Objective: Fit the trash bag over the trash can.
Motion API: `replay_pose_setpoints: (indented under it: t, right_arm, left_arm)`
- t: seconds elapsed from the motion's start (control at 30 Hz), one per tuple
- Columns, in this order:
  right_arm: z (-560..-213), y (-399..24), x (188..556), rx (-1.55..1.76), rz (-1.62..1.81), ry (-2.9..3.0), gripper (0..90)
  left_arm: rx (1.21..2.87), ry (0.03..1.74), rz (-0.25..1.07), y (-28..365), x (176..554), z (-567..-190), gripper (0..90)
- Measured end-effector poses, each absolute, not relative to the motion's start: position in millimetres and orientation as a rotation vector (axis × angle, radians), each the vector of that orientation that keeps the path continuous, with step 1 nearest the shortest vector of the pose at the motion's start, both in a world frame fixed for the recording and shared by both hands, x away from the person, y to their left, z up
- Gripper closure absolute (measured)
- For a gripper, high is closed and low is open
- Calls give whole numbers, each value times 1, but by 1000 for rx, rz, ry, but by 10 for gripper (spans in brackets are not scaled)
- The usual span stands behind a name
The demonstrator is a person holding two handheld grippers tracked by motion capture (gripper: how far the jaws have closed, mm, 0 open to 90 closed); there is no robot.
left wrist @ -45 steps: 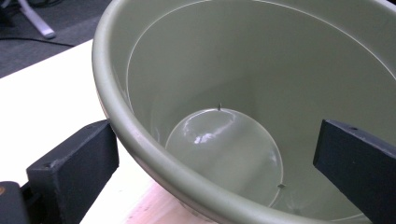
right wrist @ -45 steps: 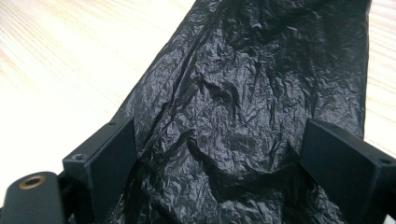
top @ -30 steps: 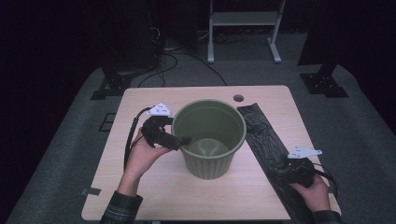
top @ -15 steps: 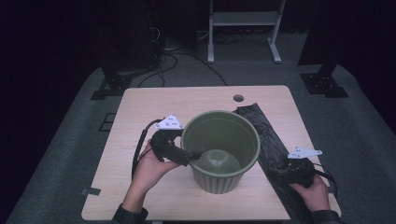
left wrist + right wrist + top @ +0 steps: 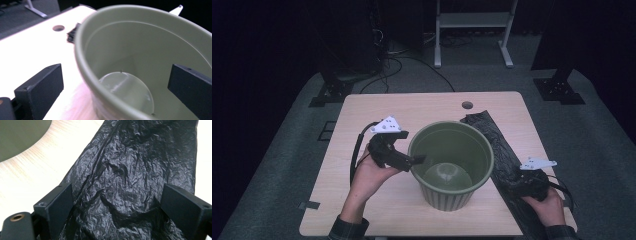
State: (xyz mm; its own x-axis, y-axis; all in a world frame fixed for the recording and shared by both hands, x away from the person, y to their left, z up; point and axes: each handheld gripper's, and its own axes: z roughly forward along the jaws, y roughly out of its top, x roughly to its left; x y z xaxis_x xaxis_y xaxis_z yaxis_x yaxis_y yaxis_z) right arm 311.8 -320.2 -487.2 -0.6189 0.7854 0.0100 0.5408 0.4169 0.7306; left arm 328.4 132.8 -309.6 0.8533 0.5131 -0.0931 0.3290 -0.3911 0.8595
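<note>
We're at a light wooden table [image 5: 362, 120] with a small round hole [image 5: 467, 105] near its far edge, sitting on grey carpet in a dark room, with a white metal stand [image 5: 472, 20] and some cables on the floor [image 5: 412, 60] behind it. The green bucket [image 5: 451, 167] stands upright a bit right of the table's middle, toward our near side, and there's a black plastic bag [image 5: 492, 145] lying crumpled along the right side, just beside the bucket. Our left gripper [image 5: 414, 160] is at the bucket's left rim, jaws apart and straddling the wall: in the left gripper view one jaw sits outside the bucket [image 5: 140, 55] over the table and the other inside it, neither pressing on the rim as far as we can see. Our right gripper [image 5: 517, 184] is down at the near right, low over the bag, and the right gripper view has its jaws spread wide with the wrinkled bag [image 5: 135, 177] between them, not pinched. Compared with a second ago, the bucket has slid toward us and to the right, ending up closer to the bag, and the left hand [image 5: 372, 172] moved along with it. The right hand [image 5: 544, 200] is pretty much where it was.
</note>
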Motion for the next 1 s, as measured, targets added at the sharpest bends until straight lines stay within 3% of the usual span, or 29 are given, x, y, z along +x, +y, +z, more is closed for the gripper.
replay_pose_setpoints:
  t: [0.37, 1.0]
  right_arm:
    - [-485, -322, 312, 1141, 1026, 2329, 96]
    - [-482, -314, 332, 1172, 983, 2316, 95]
  left_arm:
    - [1934, 692, 324, 181, 315, -309, 0]
    - [2025, 726, 298, 209, 307, -402, 0]
